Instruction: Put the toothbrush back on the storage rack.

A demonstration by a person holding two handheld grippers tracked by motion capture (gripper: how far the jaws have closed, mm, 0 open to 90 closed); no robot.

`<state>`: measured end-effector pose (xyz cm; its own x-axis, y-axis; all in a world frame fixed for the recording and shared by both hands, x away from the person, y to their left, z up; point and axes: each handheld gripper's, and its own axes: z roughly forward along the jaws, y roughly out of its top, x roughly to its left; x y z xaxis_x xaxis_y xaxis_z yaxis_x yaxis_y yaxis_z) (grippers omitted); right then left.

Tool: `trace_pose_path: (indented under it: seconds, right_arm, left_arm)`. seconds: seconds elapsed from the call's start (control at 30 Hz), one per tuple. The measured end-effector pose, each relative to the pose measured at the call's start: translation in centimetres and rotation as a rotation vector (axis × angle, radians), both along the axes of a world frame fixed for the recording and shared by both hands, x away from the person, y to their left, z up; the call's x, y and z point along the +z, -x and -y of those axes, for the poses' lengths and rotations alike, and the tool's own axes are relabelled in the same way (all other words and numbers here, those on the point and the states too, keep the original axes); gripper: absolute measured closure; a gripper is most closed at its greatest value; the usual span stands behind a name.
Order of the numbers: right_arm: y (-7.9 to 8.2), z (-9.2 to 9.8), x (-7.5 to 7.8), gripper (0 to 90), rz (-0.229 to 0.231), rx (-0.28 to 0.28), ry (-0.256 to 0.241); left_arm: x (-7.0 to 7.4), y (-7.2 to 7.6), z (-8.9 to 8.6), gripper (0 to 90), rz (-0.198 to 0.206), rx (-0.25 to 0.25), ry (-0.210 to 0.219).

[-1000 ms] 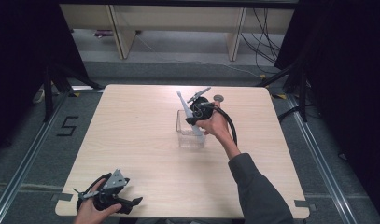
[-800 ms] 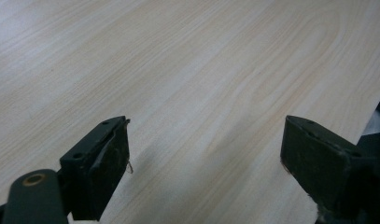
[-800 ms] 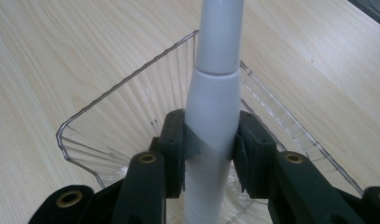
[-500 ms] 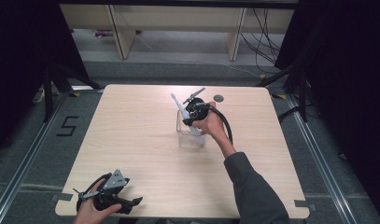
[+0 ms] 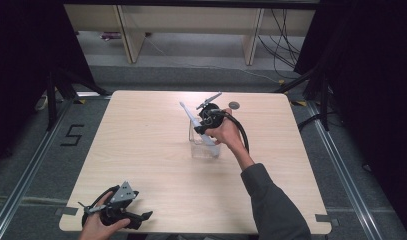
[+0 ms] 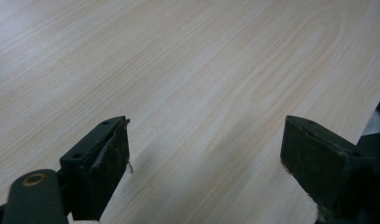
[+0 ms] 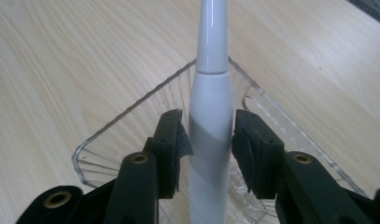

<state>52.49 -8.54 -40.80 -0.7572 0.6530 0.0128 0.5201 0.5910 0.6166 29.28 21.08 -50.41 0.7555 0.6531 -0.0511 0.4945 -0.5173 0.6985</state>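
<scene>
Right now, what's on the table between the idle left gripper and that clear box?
Nothing: the high view shows bare wooden table between the left gripper and the clear box.

The pale wooden table (image 5: 141,150) has a smooth matt finish with fine visible grain. The clear ribbed plastic container (image 7: 131,135) looks glossy and see-through. The white plastic electric toothbrush (image 7: 211,116) standing in it is smooth and shiny. The right gripper (image 7: 211,140) has matt black pads (image 7: 171,140), slightly rough-edged.
</scene>
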Motion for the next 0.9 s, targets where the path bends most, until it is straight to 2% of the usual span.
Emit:
trace_pose_path:
  seconds: [0.03, 0.07, 0.1, 0.13, 0.17, 0.2, 0.23, 0.27, 0.3, 0.33, 0.4, 0.47, 0.53, 0.67, 0.7, 0.73, 0.77, 0.83, 0.9]
  right_arm:
    - [0.2, 0.1, 0.3, 61.4, 0.010, -0.011, 0.002]
    - [0.4, 0.4, 0.7, 60.6, -0.002, -0.008, -0.026]
    - [0.6, 0.6, 1.0, 59.9, 0.005, -0.024, -0.022]
    - [0.6, 1.0, 1.2, 59.3, 0.034, -0.005, -0.031]
    - [0.8, 1.1, 1.5, 58.8, 0.028, -0.021, -0.048]
    - [0.9, 1.3, 1.6, 58.3, 0.028, -0.007, -0.054]
    - [0.9, 1.6, 1.6, 57.6, 0.059, -0.013, -0.047]
    - [1.0, 1.7, 1.8, 56.4, 0.053, 0.002, -0.058]
    - [1.3, 1.9, 1.9, 56.1, 0.034, -0.020, -0.067]
    - [1.3, 1.9, 1.8, 55.6, 0.048, -0.025, -0.077]
    - [1.5, 2.3, 1.9, 53.2, 0.031, -0.031, -0.081]
    - [1.4, 2.7, 1.8, 51.6, 0.070, -0.007, -0.103]
    - [1.5, 2.9, 1.9, 50.0, 0.067, 0.002, -0.115]
    - [1.8, 3.4, 2.3, 46.7, 0.092, 0.001, -0.125]
    - [2.0, 3.4, 2.3, 46.3, 0.083, -0.015, -0.153]
    - [2.1, 3.5, 2.7, 46.2, 0.073, -0.016, -0.150]
    - [2.3, 3.4, 2.6, 45.9, 0.086, -0.017, -0.173]
    - [2.3, 3.7, 3.1, 45.3, 0.101, 0.000, -0.153]
    - [2.4, 3.7, 3.0, 44.7, 0.096, -0.003, -0.166]
  left_arm:
    - [0.0, 0.0, 0.0, 15.2, 0.001, -0.001, -0.001]
    - [0.0, 0.0, 0.0, 15.2, 0.002, -0.001, -0.002]
    - [0.0, 0.0, 0.0, 15.2, 0.002, -0.001, -0.002]
    - [0.0, 0.0, 0.0, 15.1, 0.002, 0.001, -0.003]
    - [0.0, 0.0, 0.0, 15.1, 0.001, 0.001, -0.004]
    - [0.0, 0.0, 0.0, 15.1, -0.002, 0.002, 0.004]
    - [0.0, 0.0, 0.0, 15.2, -0.001, 0.001, 0.001]
    - [0.0, 0.0, 0.0, 15.2, -0.001, 0.001, 0.001]
    - [0.0, 0.0, 0.0, 15.2, 0.001, 0.001, -0.003]
    - [0.0, 0.0, 0.0, 15.1, -0.002, 0.003, 0.004]
    - [0.0, 0.0, 0.0, 15.1, -0.001, 0.002, 0.000]
    - [0.0, 0.0, 0.0, 15.1, -0.001, 0.002, 0.001]
    - [0.0, 0.0, 0.0, 15.1, -0.002, 0.004, 0.000]
    - [0.0, 0.0, 0.0, 15.2, 0.000, 0.003, 0.001]
    - [0.0, 0.0, 0.0, 15.1, 0.001, 0.004, 0.001]
    - [0.0, 0.0, 0.0, 15.1, 0.001, 0.005, 0.001]
    - [-0.1, -0.1, 0.0, 15.1, 0.003, 0.003, 0.007]
    - [0.0, 0.0, 0.0, 15.1, 0.003, 0.005, -0.001]
    - [0.0, 0.0, 0.0, 15.1, 0.008, 0.005, 0.001]
